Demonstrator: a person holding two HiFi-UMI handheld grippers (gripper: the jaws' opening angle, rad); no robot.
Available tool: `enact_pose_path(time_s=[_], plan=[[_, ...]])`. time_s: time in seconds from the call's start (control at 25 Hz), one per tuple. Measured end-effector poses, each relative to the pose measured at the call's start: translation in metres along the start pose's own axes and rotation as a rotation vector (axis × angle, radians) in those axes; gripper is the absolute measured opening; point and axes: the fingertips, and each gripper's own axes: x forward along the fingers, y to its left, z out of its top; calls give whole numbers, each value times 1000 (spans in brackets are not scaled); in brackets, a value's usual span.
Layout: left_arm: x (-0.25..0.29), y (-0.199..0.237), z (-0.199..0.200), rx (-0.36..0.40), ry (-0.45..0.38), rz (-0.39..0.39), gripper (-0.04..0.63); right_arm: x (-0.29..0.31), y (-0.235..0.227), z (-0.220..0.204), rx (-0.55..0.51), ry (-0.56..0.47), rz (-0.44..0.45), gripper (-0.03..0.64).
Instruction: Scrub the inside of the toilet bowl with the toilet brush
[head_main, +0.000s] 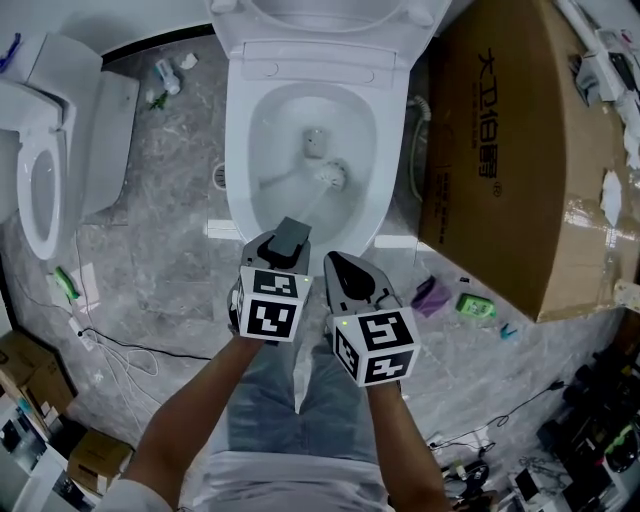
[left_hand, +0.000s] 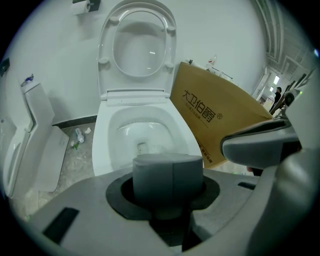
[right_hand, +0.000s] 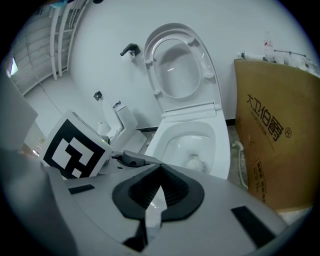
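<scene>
The white toilet bowl (head_main: 238, 150) stands open straight ahead, seat and lid raised. The toilet brush's white head (head_main: 333, 177) sits low inside the bowl, right of the drain, and also shows in the right gripper view as the brush head (right_hand: 196, 162). Its handle slants back to my left gripper (head_main: 286, 240), which is shut on the grey handle end (left_hand: 167, 175). My right gripper (head_main: 344, 272) hovers beside it over the bowl's front rim, jaws shut with nothing between them (right_hand: 159, 192).
A large brown cardboard box (head_main: 520, 150) stands close on the toilet's right. A second white toilet (head_main: 45, 165) sits at far left. A small bottle (head_main: 167, 76), green items (head_main: 475, 305) and cables (head_main: 120, 350) lie on the grey floor.
</scene>
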Motion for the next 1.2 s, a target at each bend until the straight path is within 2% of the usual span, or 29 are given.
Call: enact_pose_path(time_s=[0.36, 1.2], plan=[[24, 13, 29, 48, 0, -17, 158, 22, -19, 13, 33, 8, -19, -2], [55, 61, 75, 47, 2, 13, 158, 75, -31, 43, 69, 2, -7, -2]])
